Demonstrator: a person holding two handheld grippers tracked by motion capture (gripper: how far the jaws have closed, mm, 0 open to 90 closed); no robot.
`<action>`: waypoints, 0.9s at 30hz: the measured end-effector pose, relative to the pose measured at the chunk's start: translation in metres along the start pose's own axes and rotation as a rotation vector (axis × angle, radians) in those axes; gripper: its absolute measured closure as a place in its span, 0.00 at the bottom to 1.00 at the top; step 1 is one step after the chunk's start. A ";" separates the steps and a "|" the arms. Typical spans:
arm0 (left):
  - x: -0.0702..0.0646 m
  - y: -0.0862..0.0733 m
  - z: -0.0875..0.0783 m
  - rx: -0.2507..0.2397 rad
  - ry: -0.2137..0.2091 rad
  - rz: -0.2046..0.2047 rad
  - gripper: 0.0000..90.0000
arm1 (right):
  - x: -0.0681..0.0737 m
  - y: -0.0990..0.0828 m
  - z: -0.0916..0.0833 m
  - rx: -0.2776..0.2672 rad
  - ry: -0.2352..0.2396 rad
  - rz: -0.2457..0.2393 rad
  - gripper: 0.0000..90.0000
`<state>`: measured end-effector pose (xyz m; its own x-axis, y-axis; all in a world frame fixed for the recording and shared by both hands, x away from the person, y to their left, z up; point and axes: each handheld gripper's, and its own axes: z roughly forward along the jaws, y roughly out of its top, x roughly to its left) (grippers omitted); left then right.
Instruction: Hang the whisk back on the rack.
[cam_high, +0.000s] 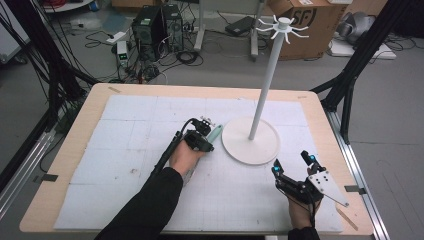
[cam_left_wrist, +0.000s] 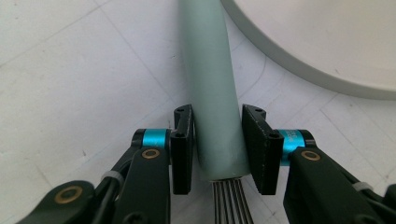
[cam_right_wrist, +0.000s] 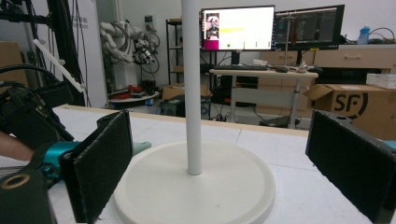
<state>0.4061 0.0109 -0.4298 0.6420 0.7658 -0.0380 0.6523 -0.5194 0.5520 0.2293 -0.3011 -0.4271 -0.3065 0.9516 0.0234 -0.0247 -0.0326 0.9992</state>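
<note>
Left gripper view is showing my left gripper (cam_left_wrist: 218, 140) clamping its two black pads against the pale green cylindrical handle (cam_left_wrist: 212, 84) of a utensil with thin metal wires (cam_left_wrist: 231, 200) coming out of its near end — probably a whisk, though I am not seeing the far end of those wires. The handle is lying flat on the white gridded mat (cam_left_wrist: 70, 70), just beside the rim of the round white base (cam_left_wrist: 327, 37) of the tall hook stand. So the grasp is looking made, I am judging, while the lift is not yet begun: the utensil is resting on the mat. In the high view my right gripper (cam_high: 293, 162) is waiting near the base's other side with its jaws spread wide, gripping nothing. What is left, I am guessing, is raising the utensil toward the white hooks (cam_high: 283, 25) atop the white pole (cam_high: 263, 85) — the whole hanging part.
</note>
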 end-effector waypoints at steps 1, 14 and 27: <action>0.000 0.000 0.000 0.001 -0.004 0.007 0.74 | 0.000 0.000 0.000 0.002 0.001 0.000 0.07; 0.006 0.002 -0.045 -0.215 -0.105 0.028 0.77 | -0.002 0.000 -0.001 0.003 -0.010 -0.002 0.07; 0.003 0.005 -0.091 -0.484 -0.191 0.019 0.77 | -0.001 -0.001 -0.001 0.009 -0.009 -0.009 0.07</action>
<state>0.3745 0.0448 -0.3517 0.7432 0.6519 -0.1507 0.4081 -0.2632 0.8742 0.2286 -0.3026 -0.4282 -0.2976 0.9546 0.0144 -0.0187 -0.0210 0.9996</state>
